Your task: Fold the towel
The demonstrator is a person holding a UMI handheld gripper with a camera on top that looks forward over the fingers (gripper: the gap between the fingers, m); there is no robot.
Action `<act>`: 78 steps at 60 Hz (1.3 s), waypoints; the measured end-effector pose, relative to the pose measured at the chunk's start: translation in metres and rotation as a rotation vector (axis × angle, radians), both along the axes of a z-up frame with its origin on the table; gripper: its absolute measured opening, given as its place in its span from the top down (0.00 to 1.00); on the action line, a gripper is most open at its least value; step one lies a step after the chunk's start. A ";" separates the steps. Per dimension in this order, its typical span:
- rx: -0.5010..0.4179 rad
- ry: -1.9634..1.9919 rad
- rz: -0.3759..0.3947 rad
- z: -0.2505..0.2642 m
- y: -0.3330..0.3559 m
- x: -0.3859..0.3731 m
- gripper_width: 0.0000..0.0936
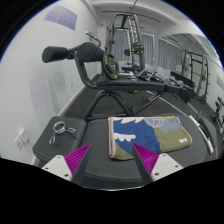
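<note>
A towel (133, 133) with a blue, white and olive pattern lies flat on a dark tabletop (90, 135), just ahead of my fingers and a little to the right. My gripper (112, 157) hovers above the table at the towel's near edge. Its two fingers, with magenta pads (74, 160), stand wide apart with nothing between them. The towel's near left corner lies between the fingertips.
A small metal ring or clip (60, 127) lies on the table to the left of the towel. Beyond the table stand gym machines: a black bench frame (100, 68), a white rack (128, 40) and more equipment (185, 75) at the right.
</note>
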State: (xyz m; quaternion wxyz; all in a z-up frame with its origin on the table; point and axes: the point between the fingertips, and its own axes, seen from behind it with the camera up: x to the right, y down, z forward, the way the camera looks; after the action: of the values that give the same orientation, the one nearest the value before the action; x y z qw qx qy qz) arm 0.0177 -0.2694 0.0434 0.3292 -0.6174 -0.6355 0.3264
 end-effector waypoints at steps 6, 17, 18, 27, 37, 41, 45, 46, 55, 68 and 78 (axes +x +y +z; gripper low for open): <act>-0.002 -0.029 -0.016 -0.022 0.000 -0.026 0.08; 0.012 -0.080 -0.028 -0.056 0.002 -0.065 0.09; 0.013 -0.084 -0.027 -0.058 0.002 -0.067 0.08; 0.042 -0.086 -0.023 -0.070 0.002 -0.085 0.11; 0.093 -0.089 -0.024 -0.069 0.011 -0.094 0.68; 0.123 -0.085 -0.061 -0.069 0.021 -0.096 0.97; 0.137 -0.100 -0.034 -0.067 0.019 -0.093 0.98; 0.135 -0.104 -0.026 -0.067 0.017 -0.093 0.98; 0.001 -0.117 -0.001 -0.042 0.011 -0.078 0.99; -0.142 -0.036 -0.047 0.039 0.081 -0.078 0.98; -0.092 -0.010 -0.107 0.055 0.173 -0.082 0.98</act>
State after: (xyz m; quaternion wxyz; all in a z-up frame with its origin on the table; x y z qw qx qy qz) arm -0.0641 -0.0963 0.0984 0.3146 -0.6666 -0.5874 0.3341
